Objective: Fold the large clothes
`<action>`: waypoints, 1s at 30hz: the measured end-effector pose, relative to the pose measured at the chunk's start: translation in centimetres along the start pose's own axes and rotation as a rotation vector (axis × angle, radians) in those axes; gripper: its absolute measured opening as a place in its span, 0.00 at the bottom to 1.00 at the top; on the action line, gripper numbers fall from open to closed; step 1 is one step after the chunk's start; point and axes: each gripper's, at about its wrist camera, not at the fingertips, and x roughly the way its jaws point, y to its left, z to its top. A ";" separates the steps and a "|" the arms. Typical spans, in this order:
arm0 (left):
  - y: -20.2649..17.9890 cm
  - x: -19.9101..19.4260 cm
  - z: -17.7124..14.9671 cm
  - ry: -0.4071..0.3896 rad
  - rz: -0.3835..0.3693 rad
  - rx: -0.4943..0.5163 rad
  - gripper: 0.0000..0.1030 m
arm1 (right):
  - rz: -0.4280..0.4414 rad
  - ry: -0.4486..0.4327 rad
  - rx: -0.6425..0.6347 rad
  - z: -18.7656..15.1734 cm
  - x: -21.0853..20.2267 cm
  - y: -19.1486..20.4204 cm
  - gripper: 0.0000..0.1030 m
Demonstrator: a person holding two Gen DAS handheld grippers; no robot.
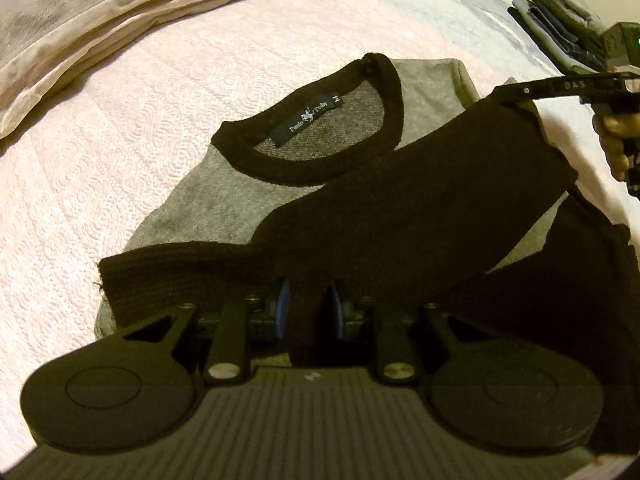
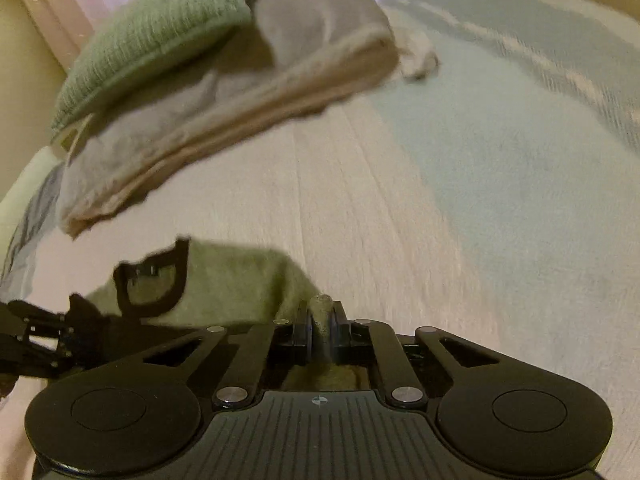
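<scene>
Lying flat on bed [image 1: 120, 128], sweater [image 1: 208, 200], collar away; left gripper [image 1: 306, 308], right gripper [image 2: 322, 320] both pinching it.

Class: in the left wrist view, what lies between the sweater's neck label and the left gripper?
In the left wrist view, the sweater's dark sleeve crosses between the label and the left gripper.

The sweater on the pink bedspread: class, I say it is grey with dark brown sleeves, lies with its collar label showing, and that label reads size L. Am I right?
Not quite. The label inside the collar of the sweater reads M, not L, as the left wrist view shows. It is grey with dark brown sleeves, and lies on the pink bedspread.
</scene>
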 end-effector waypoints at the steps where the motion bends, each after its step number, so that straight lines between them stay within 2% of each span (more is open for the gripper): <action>1: 0.2 0.0 0.1 -0.001 -0.001 -0.003 0.17 | -0.007 -0.015 -0.014 0.4 -0.1 0.2 0.05; 3: 0.2 0.0 0.1 -0.003 -0.001 -0.007 0.17 | -0.025 -0.043 -0.031 0.6 -0.3 0.4 0.05; 6: 0.5 -0.3 -0.1 -0.012 -0.004 -0.023 0.17 | -0.074 -0.086 -0.012 0.2 -1.6 0.7 0.12; 9: 0.4 -1.4 -0.4 -0.030 0.003 -0.041 0.17 | -0.041 -0.135 0.010 -0.9 -4.1 1.5 0.13; 12: 0.2 -2.5 -0.9 -0.059 -0.015 -0.063 0.17 | -0.004 -0.080 0.034 -3.1 -4.7 2.4 0.15; 14: 0.1 -1.8 -1.4 -0.045 -0.017 -0.077 0.17 | 0.004 0.027 0.029 -4.5 -3.2 2.2 0.21; 15: 0.2 -1.3 -1.6 -0.037 -0.017 -0.083 0.17 | -0.020 0.084 0.038 -5.2 -2.4 1.7 0.22; 17: 0.6 -0.8 -1.8 -0.047 -0.023 -0.114 0.18 | -0.038 0.061 0.083 -5.9 -3.3 1.2 0.24; 19: 0.5 -1.8 -1.7 -0.070 -0.007 -0.129 0.17 | -0.042 0.014 0.124 -6.4 -5.8 1.2 0.47; 21: 0.0 -3.4 -2.0 -0.093 0.007 -0.117 0.18 | -0.046 0.007 0.159 -7.6 -8.6 1.6 0.53; 25: -2.0 -6.6 -3.9 -0.132 -0.009 -0.128 0.18 | -0.086 0.095 0.156 -11.2 -11.8 3.1 0.54; 29: -5.4 -6.9 -6.5 -0.116 -0.028 -0.099 0.18 | -0.097 0.145 0.197 -14.0 -12.0 3.3 0.53; 30: -6.0 -6.7 -7.1 -0.110 -0.032 -0.102 0.19 | -0.096 0.143 0.199 -14.3 -11.9 3.4 0.49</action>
